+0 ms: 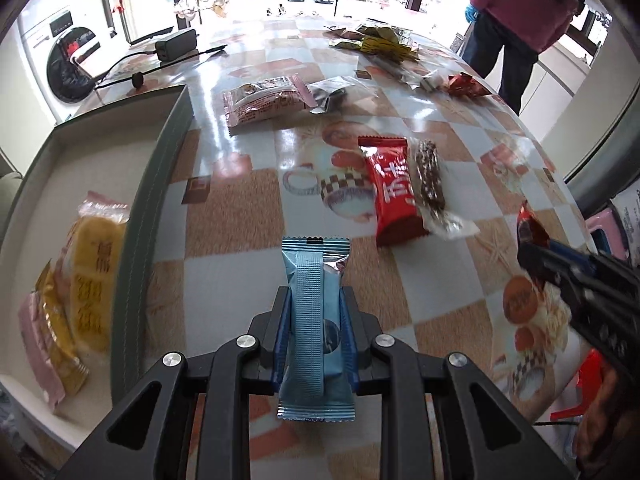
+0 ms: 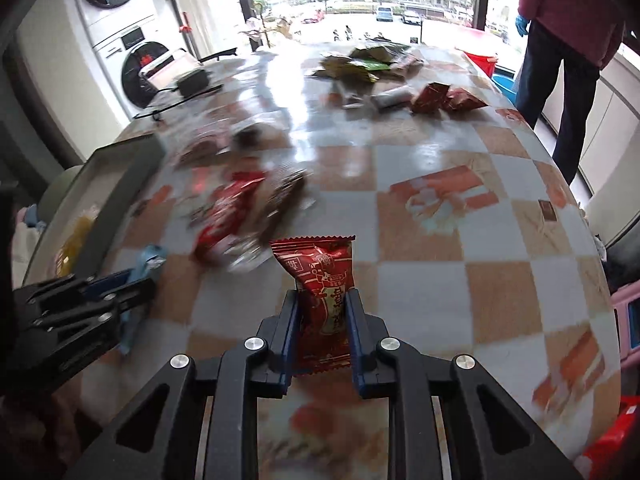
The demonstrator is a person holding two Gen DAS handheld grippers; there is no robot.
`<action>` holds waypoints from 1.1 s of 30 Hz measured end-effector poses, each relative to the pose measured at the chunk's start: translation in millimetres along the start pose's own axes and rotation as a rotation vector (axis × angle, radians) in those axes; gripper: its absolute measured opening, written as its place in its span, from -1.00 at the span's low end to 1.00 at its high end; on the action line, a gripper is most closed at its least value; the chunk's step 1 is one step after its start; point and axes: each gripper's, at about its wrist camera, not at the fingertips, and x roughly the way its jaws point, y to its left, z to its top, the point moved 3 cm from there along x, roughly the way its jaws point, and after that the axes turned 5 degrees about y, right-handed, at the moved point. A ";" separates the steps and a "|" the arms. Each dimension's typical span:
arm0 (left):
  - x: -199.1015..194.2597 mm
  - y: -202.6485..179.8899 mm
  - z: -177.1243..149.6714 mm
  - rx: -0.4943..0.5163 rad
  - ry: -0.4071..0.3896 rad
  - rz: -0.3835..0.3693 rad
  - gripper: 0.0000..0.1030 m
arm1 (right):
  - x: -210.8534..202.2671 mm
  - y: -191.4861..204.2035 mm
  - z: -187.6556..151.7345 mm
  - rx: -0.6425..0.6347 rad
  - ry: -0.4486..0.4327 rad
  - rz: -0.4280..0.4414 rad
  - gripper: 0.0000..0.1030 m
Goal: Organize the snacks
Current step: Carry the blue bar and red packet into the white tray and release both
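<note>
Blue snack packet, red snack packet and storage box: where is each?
blue snack packet [image 1: 316,320], left wrist view, ribbed middle seam.
red snack packet [image 2: 322,280], right wrist view, printed front.
storage box [image 1: 160,184], left wrist view, grey side wall.

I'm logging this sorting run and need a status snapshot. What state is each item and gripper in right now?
left gripper: shut on the blue snack pack, above the table
blue snack pack: sealed, upright between the jaws
right gripper: shut on the red snack pack
red snack pack: sealed, upright, gripped
tray: open, yellow snack packs lying inside
red wrapper: flat on the table, untouched
</note>
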 end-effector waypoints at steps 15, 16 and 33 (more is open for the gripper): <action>-49.0 42.0 -23.8 -0.041 -0.099 0.060 -0.51 | -38.8 84.2 -20.2 -0.119 -0.049 0.062 -0.54; -51.1 45.0 -26.0 -0.045 -0.103 0.065 -0.51 | -39.6 89.9 -21.1 -0.129 -0.050 0.064 -0.54; -83.3 107.7 -42.2 -0.180 -0.177 0.056 -0.51 | -28.8 148.1 -23.0 -0.213 -0.036 0.144 -0.54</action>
